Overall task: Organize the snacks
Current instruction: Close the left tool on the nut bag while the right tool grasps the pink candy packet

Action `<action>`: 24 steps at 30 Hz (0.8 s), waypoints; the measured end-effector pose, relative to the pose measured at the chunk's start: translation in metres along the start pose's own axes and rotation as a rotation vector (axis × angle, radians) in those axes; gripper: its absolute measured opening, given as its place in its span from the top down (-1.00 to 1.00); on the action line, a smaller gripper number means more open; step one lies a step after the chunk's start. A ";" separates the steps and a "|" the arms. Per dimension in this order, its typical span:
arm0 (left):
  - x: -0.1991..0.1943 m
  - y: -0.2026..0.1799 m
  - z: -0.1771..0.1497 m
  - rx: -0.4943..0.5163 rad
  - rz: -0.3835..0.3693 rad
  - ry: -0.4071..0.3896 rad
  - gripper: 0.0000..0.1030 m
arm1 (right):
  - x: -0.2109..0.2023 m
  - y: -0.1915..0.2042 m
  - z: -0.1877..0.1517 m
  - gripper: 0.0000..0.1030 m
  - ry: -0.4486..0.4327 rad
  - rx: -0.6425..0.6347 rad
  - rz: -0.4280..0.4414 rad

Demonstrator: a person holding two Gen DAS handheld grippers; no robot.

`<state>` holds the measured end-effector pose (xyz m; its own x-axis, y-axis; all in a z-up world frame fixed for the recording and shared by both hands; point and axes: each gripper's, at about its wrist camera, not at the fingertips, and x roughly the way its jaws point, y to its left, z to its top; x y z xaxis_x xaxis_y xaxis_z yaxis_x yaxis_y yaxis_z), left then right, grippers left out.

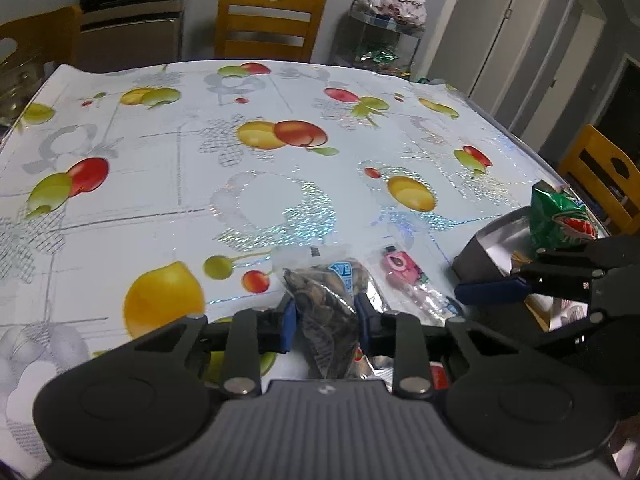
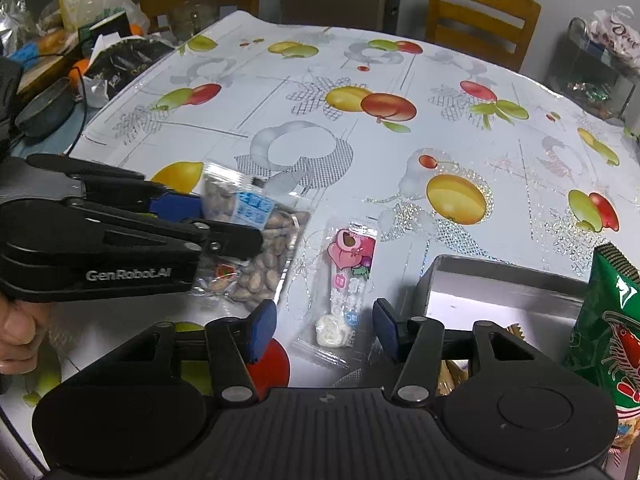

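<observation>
My left fingers pinch one crinkly clear nut bag; right fingers spread, released above one pink sachet; one grey box, one green bag.

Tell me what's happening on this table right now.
A person is sorting snacks with two hand-held grippers. The left hand-held gripper is clamped on a clear bag of nuts, which looks lifted off the fruit-print tablecloth. The right hand-held gripper is open around a pink candy packet lying flat. Beside it, a grey box already holds a green shrimp-snack bag.
</observation>
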<state>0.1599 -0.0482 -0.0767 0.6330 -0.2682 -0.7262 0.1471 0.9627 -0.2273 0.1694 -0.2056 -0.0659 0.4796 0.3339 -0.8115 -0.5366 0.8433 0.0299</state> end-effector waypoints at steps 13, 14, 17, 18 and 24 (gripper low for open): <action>-0.019 0.002 -0.006 -0.025 0.011 -0.003 0.50 | 0.002 0.004 -0.002 0.44 -0.006 -0.030 0.017; -0.020 0.002 -0.006 -0.023 0.013 -0.003 0.50 | 0.002 0.005 -0.002 0.51 -0.004 -0.031 0.021; -0.023 0.000 -0.006 -0.019 0.021 -0.006 0.50 | -0.001 0.005 -0.004 0.57 0.002 -0.028 0.042; -0.025 -0.001 -0.006 -0.018 0.027 -0.008 0.50 | -0.002 0.005 -0.004 0.58 0.003 -0.027 0.048; -0.034 -0.002 -0.008 -0.023 0.048 -0.017 0.50 | -0.007 0.007 -0.009 0.64 0.002 -0.004 0.072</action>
<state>0.1318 -0.0416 -0.0566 0.6518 -0.2208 -0.7255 0.0992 0.9733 -0.2071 0.1563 -0.2058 -0.0650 0.4388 0.3927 -0.8082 -0.5721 0.8157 0.0858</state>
